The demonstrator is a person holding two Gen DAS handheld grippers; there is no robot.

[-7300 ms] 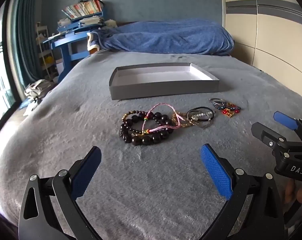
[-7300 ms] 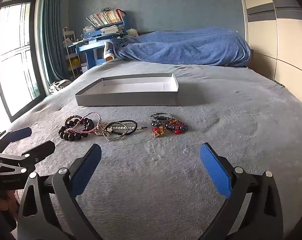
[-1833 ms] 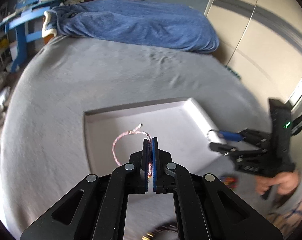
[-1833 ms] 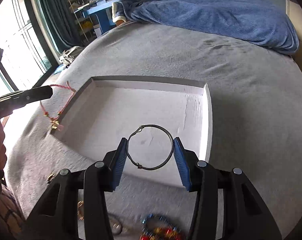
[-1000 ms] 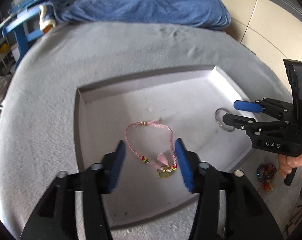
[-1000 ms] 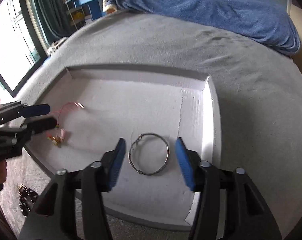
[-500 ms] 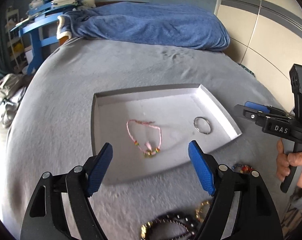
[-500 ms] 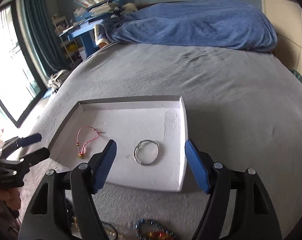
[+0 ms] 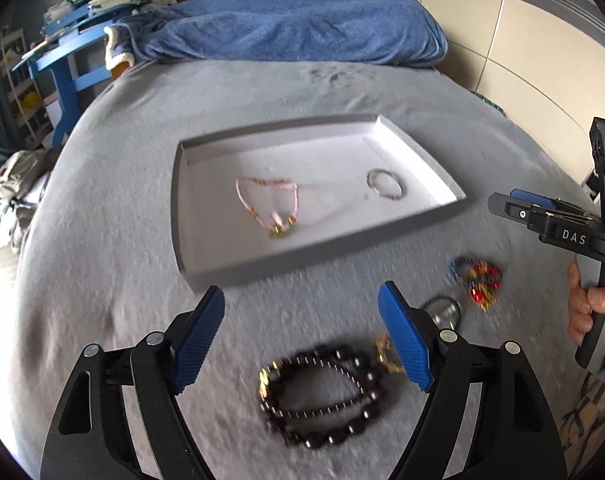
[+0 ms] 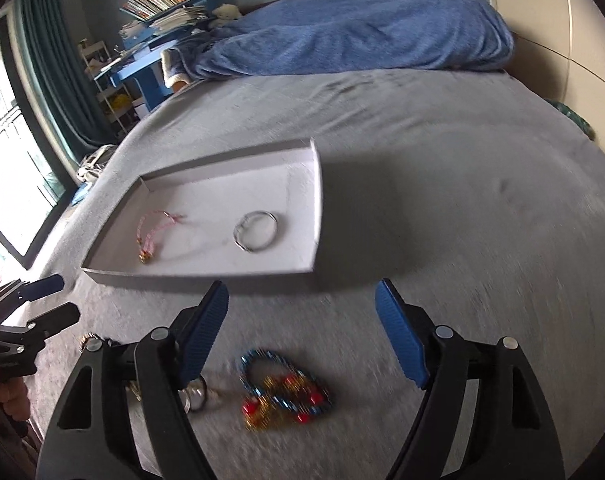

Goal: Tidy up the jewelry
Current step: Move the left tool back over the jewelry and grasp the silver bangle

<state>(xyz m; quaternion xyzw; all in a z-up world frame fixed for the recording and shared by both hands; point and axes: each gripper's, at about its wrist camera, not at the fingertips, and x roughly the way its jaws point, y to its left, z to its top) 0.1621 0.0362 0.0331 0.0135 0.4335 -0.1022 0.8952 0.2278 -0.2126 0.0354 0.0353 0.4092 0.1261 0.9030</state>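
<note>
**A:** Where did your two grippers stand at that moment?

**B:** Your left gripper (image 9: 302,336) hung with its fingers spread wide and nothing between them. Your right gripper (image 10: 302,332) was the same, spread and empty. Both hovered short of the tray (image 9: 322,258), on its near side.

**A:** And the jewelry?

**B:** The pink cord bracelet (image 9: 268,210) and the silver ring (image 9: 384,185) lay inside the tray, apart from each other. The rest lay on the grey blanket (image 9: 102,280). The dark bead bracelet (image 9: 322,400) sat just below and between your left fingers, a loop stretched roughly across the line of the fingers. The blue and red beaded piece (image 10: 284,390) sat just below and between your right fingers. A small dark ring (image 9: 442,312) lay behind your left gripper's right finger, partly hidden.

**A:** Which hand was nearer to which?

**B:** I judge you had each hand over its own piece: left for the dark beads, right for the coloured one. Each called for a short drop straight down before closing.
</note>
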